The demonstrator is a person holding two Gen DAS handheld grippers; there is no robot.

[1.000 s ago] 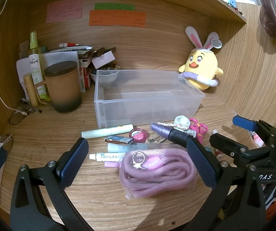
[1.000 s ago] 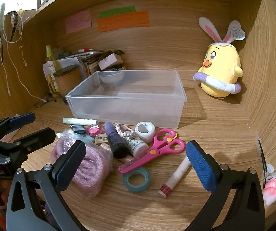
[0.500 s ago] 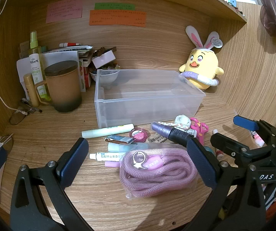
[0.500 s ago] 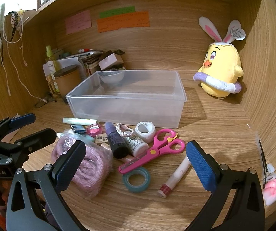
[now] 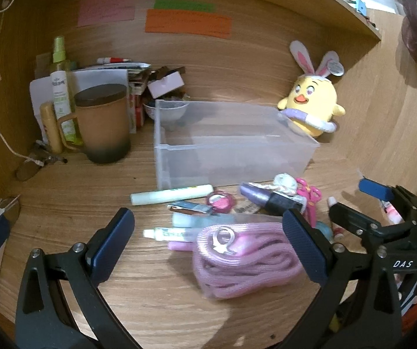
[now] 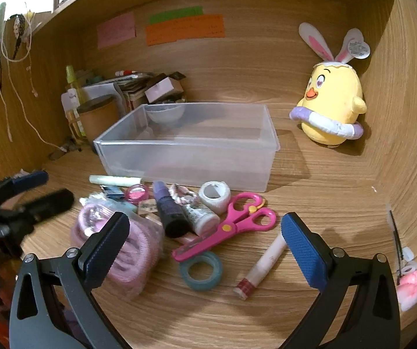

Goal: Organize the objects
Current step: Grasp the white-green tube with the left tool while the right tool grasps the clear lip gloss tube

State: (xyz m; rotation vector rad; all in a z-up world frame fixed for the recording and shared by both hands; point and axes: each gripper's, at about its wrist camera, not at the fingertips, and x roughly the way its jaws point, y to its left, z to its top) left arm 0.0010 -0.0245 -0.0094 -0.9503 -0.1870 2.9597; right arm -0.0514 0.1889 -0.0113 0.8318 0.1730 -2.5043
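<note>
Hovering spread wide, left gripper (image 5: 208,241) over bagged pink coiled rope (image 5: 246,258); right gripper (image 6: 205,241) released above pink plastic scissors (image 6: 228,226), clear plastic bin (image 6: 188,145) behind.

We look into a home desk nook: wood-panelled worktop (image 6: 310,192), sticky notes (image 6: 185,29) on the back wall, a plush chick (image 6: 332,101), a lidded mug (image 5: 103,125), scattered stationery.
</note>
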